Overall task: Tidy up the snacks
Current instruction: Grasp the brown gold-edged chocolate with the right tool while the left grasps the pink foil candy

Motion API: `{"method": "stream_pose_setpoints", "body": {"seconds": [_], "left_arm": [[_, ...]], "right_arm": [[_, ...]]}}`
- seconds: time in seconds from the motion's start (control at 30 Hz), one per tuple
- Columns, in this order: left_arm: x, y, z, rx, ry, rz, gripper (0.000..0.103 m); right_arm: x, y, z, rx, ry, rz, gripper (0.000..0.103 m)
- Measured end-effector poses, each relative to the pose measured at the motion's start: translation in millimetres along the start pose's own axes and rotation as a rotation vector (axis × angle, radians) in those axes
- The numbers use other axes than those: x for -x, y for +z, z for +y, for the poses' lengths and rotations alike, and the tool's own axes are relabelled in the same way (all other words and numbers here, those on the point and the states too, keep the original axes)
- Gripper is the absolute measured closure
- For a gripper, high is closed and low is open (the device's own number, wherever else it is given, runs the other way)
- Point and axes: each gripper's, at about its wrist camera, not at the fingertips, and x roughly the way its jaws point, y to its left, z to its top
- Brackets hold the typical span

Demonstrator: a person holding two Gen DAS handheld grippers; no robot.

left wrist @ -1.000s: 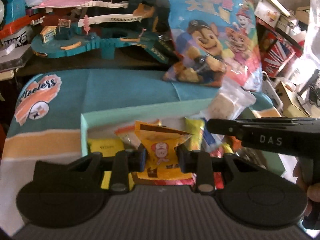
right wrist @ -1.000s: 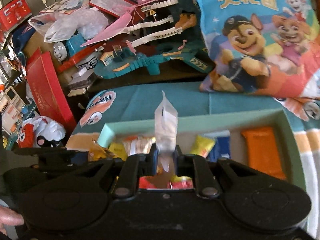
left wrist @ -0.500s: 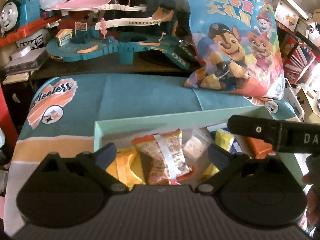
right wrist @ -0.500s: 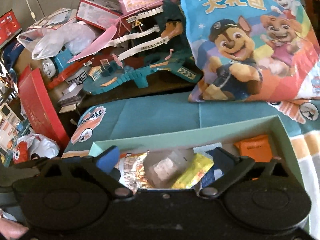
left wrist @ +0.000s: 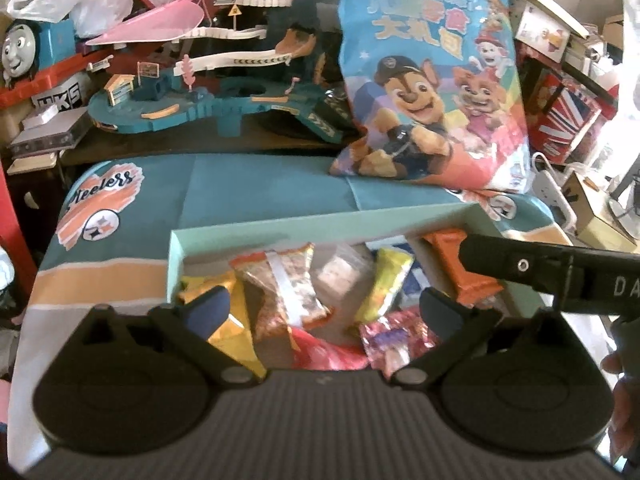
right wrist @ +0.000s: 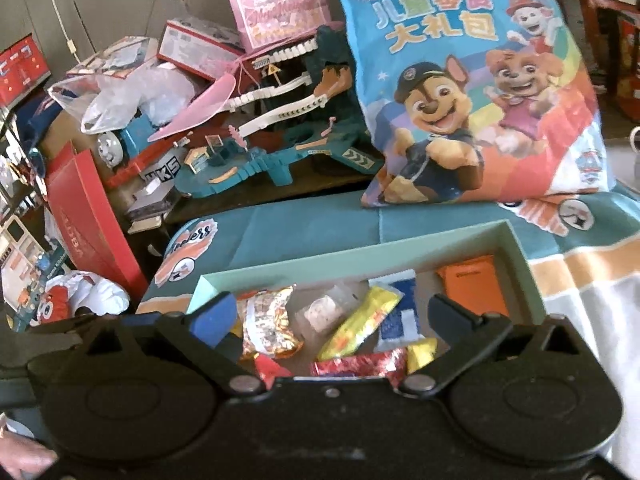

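Teal cloth [left wrist: 256, 188], mint box [left wrist: 320, 224] holding snack packets [left wrist: 288, 280]

A shallow mint-green box [left wrist: 280, 232] lies ahead of and below the left gripper [left wrist: 324, 312], holding loose snack packets. Between the spread fingers lie a speckled orange packet [left wrist: 288, 280] with a clear strip, a small clear packet [left wrist: 340, 276] and a yellow packet [left wrist: 384, 284], tilted. A red-pink foil packet [left wrist: 392, 340] lies nearest; an orange packet [left wrist: 460, 268] lies flat at the right.
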Motion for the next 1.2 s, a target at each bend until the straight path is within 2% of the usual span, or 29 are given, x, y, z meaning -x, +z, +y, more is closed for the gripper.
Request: {"method": "stream_pose_setpoints", "body": {"seconds": [0.23, 0.37, 0.47, 0.57, 0.67, 0.87, 0.97, 1.03, 1.07, 1.1, 1.2], "left_arm": [[23.1, -48.8, -15.8, -0.024, -0.036, 0.037, 0.000], [24.0, -88.4, -20.7, -0.049, -0.063, 0.099, 0.000], [17.5, -116.8, -23.7, -0.076, -0.048, 0.158, 0.000], [14.1, -140.0, -20.4, -0.062, -0.049, 0.201, 0.000], [13.5, -155.7, -15.6, -0.047, -0.043, 0.219, 0.000], [8.1, -161.3, -8.6, -0.020, -0.022, 0.226, 0.000], [2.5, -155.4, -14.6, -0.027, -0.023, 0.216, 0.000], [-1.3, -151.5, -22.5, -0.048, -0.025, 0.202, 0.000], [-2.9, -150.1, -26.7, -0.059, -0.028, 0.195, 0.000], [-5.7, -148.6, -31.1, -0.071, -0.030, 0.190, 0.000], [-18.3, -144.8, -45.6, -0.096, -0.032, 0.192, 0.003]], "right_arm": [[42.5, -44.3, -30.1, -0.055, -0.044, 0.009, 0.000], [58.3, -82.6, -48.5, -0.071, -0.068, 0.063, 0.000], [65.7, -113.3, -59.4, -0.091, -0.072, 0.106, 0.000], [72.2, -144.4, -65.9, -0.082, -0.085, 0.149, 0.000], [77.6, -168.0, -70.3, -0.056, -0.104, 0.188, 0.003], [85.3, -197.2, -70.0, 0.048, -0.139, 0.250, 0.010], [84.6, -209.7, -60.9, 0.125, -0.135, 0.296, 0.019], [86.0, -216.7, -47.5, 0.229, -0.174, 0.290, 0.043], [87.0, -219.3, -41.6, 0.273, -0.194, 0.285, 0.050], [88.7, -219.2, -39.5, 0.277, -0.191, 0.279, 0.066], [92.1, -211.3, -43.9, 0.205, -0.178, 0.270, 0.067]]}}
